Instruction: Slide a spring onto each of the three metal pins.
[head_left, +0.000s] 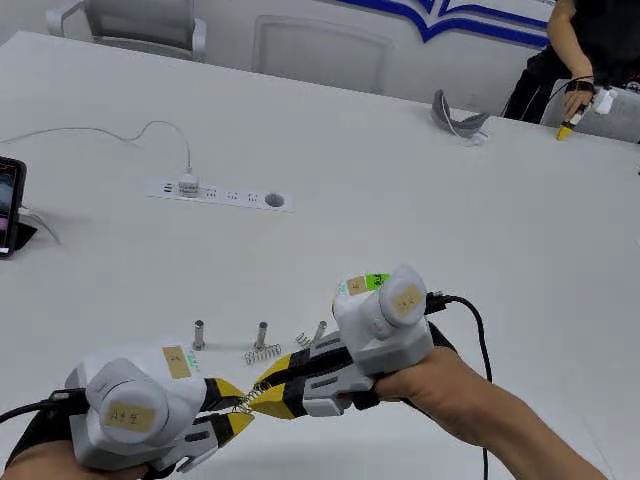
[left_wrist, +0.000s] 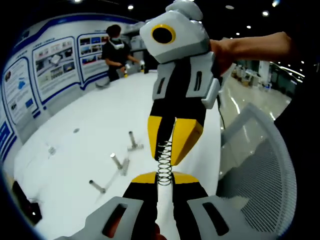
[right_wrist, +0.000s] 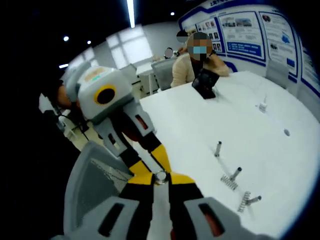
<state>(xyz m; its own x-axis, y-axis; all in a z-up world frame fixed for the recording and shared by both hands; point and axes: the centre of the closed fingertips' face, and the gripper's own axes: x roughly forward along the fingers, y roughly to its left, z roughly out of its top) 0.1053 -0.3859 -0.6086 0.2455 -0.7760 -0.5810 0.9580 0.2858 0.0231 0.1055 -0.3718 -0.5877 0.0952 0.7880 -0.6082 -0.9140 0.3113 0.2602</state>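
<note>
1. Nearest the headset, my left gripper (head_left: 238, 406) and right gripper (head_left: 262, 388) met tip to tip over the near part of the table (head_left: 420, 200). Each pair of jaws was drawn narrow, pinching one end of the same spring (head_left: 249, 396).
2. The left gripper view confirmed this: the spring ran from my own jaws straight into the opposing yellow tips. The right gripper view showed it end-on, gripped at my tips.
3. That spring hung in the air, near the pins but on none of them.
4. Progress, as judged: no pin carried a spring. The left pin (head_left: 198, 334), middle pin (head_left: 261, 335) and right pin (head_left: 320, 330) all stood upright and bare, so all three fittings remained to do.
5. Count: three pins and three springs. One spring was held and two lay loose, the first loose spring (head_left: 262, 353) just in front of the middle pin and the second loose spring (head_left: 303, 340) just beside the right pin.
6. Farther out lay one power strip (head_left: 215, 193).
</note>
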